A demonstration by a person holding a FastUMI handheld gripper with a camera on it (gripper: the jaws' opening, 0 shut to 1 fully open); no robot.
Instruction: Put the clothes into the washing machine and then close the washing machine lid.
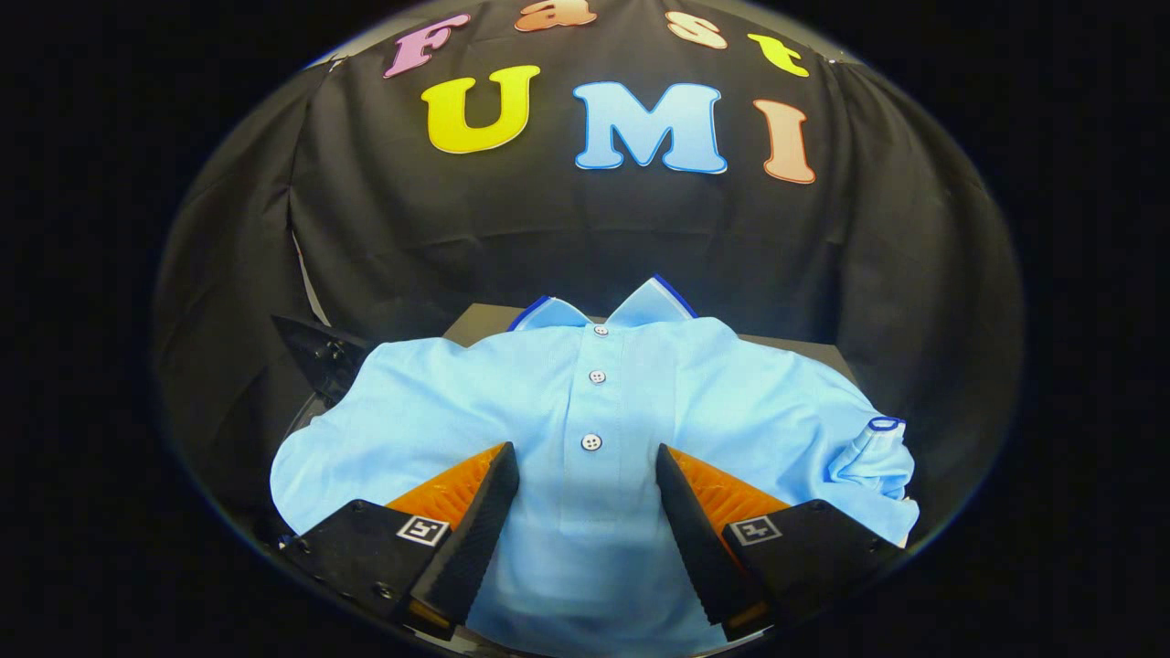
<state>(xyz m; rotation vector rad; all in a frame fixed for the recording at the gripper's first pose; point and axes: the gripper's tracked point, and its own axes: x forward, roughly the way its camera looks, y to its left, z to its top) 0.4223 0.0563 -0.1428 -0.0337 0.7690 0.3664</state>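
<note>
A light blue polo shirt [585,402] lies spread out flat, collar pointing away from me, its button placket running down the middle. My gripper [585,450] hovers over the shirt's lower chest, open, one finger on each side of the placket. The lowest button sits just ahead of the gap between the tips. Whether the fingers touch the cloth I cannot tell. A bunched sleeve with a dark blue cuff [873,452] lies to the right of the right finger.
The shirt rests on a dark surface [475,324] whose far edge shows beyond the collar. A dark angular part [320,352] sticks out beside the shirt's left shoulder. The black cloth wall hangs close behind.
</note>
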